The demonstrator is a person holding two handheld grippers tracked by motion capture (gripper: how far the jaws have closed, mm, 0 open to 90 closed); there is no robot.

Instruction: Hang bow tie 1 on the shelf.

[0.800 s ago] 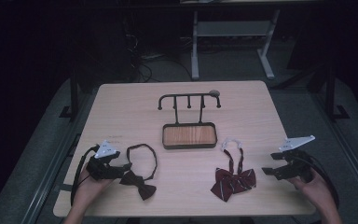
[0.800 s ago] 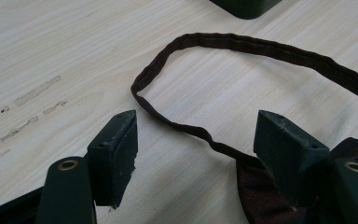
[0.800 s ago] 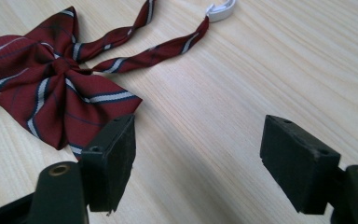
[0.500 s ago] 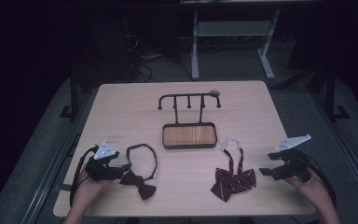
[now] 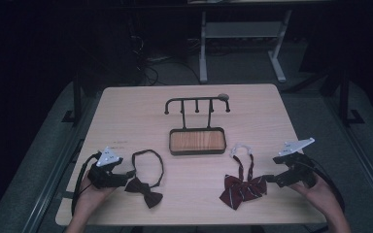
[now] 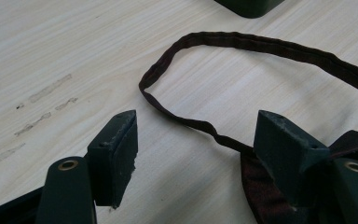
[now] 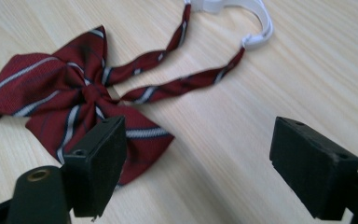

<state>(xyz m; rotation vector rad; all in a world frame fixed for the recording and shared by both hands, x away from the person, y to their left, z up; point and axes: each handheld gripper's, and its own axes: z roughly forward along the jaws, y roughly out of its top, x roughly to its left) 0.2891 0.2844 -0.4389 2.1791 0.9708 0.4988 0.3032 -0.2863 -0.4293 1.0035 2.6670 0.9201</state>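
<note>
Pale wood-grain covers the desk [image 5: 126, 111], and a small tray [image 5: 197, 141] with a wooden floor and dark rim sits near its middle. Behind the tray, touching its far edge, a black rack [image 5: 197, 103] stands upright with a row of short pegs hanging from its bar.

Toward the person and to the left of the tray lies a dark bow tie [image 5: 144, 190], flat on the desk, its thin strap [image 6: 242, 44] curling back in an open loop that ends just short of the tray. The left tool [image 5: 122, 178] rests at the bow's left end. Seen from the left gripper view, its jaws stand spread, one on bare wood, the other just at the edge of the dark cloth where strap meets bow; nothing is pinched between them.

Toward the person and to the right of the tray lies a red bow tie [image 5: 243, 188] with pale stripes, also flat. Its two striped straps run back toward the tray and join a white clasp [image 7: 242, 14], which lies just beside the tray's near right corner. The right tool [image 5: 271, 178] sits just right of this bow. Its jaws are spread wide too, one over the bow's lower wing, the other over bare desk, gripping nothing.

A hand [image 5: 90, 201] holds the left tool from below, another hand [image 5: 318, 196] the right.
</note>
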